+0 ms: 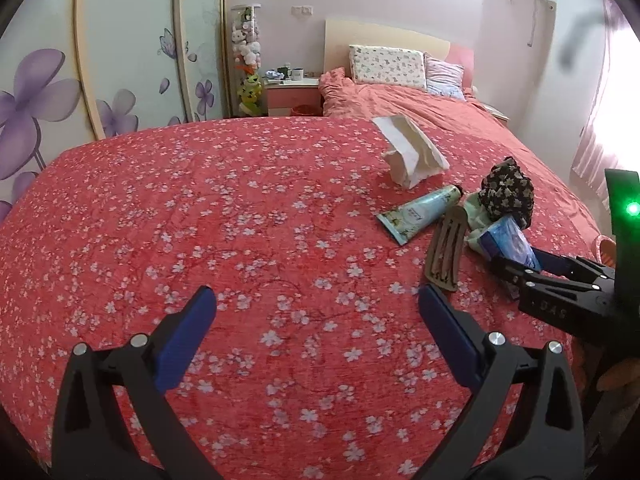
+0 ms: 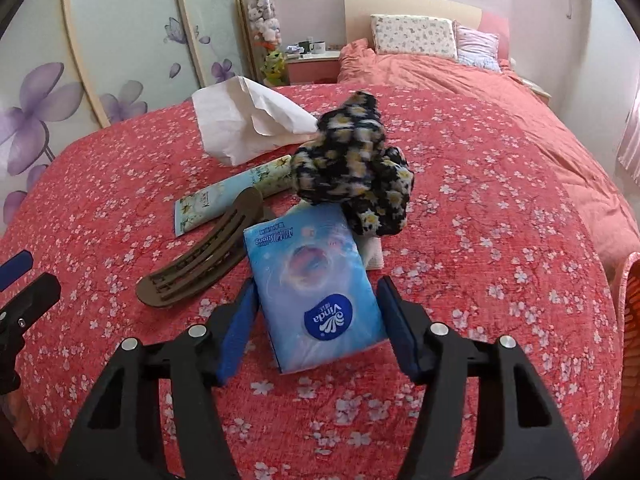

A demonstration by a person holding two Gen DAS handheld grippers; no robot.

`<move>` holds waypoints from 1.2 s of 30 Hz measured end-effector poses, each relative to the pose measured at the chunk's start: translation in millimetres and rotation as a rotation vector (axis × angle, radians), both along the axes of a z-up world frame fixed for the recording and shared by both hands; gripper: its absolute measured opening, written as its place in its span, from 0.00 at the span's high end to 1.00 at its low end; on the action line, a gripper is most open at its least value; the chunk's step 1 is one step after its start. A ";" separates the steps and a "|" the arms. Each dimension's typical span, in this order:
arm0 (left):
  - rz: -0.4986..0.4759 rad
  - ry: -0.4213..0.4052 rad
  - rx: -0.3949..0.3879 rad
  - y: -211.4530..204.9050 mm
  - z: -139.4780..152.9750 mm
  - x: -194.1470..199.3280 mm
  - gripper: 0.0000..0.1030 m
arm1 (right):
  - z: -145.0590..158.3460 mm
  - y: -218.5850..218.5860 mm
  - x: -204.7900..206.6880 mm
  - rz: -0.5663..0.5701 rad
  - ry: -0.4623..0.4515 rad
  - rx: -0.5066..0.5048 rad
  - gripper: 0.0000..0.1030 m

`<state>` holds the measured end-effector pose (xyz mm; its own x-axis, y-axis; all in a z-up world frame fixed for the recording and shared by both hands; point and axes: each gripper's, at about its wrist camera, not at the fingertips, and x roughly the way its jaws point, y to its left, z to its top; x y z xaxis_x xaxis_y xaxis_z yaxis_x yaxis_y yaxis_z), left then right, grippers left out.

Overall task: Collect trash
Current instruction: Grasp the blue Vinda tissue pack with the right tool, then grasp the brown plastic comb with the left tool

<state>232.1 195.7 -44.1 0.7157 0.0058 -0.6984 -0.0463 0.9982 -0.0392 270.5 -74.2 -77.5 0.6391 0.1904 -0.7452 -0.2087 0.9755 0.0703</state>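
The right gripper (image 2: 316, 320) has its blue pads set on either side of the near end of the blue tissue pack (image 2: 316, 284), close to its edges though contact is hard to confirm; the brown hair clip (image 2: 196, 260) lies just left, and the dark floral cloth (image 2: 352, 172) overlaps the pack's far end. Beyond them the cream tube (image 2: 224, 200) and the crumpled white paper bag (image 2: 248, 124) lie on the red floral bedspread (image 2: 500, 240). The left gripper (image 1: 316, 316) hovers spread wide and empty over bare bedspread left of the pile, and an orange basket (image 2: 630, 312) shows at the right edge of the bed.
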 end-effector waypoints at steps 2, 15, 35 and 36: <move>-0.015 0.004 -0.007 -6.4 -0.1 2.5 0.04 | 0.7 0.2 -5.0 0.003 -0.007 -0.003 0.43; -0.139 0.062 -0.040 -71.5 -14.6 37.7 0.15 | 6.4 -61.3 -51.2 -0.104 -0.024 0.032 0.45; -0.148 0.129 0.026 -119.4 -41.0 94.6 0.51 | -3.6 -123.0 -54.2 -0.225 -0.029 0.131 0.45; -0.148 0.128 0.024 -120.2 -40.9 95.9 0.55 | -4.2 -124.6 -54.2 -0.229 -0.029 0.136 0.45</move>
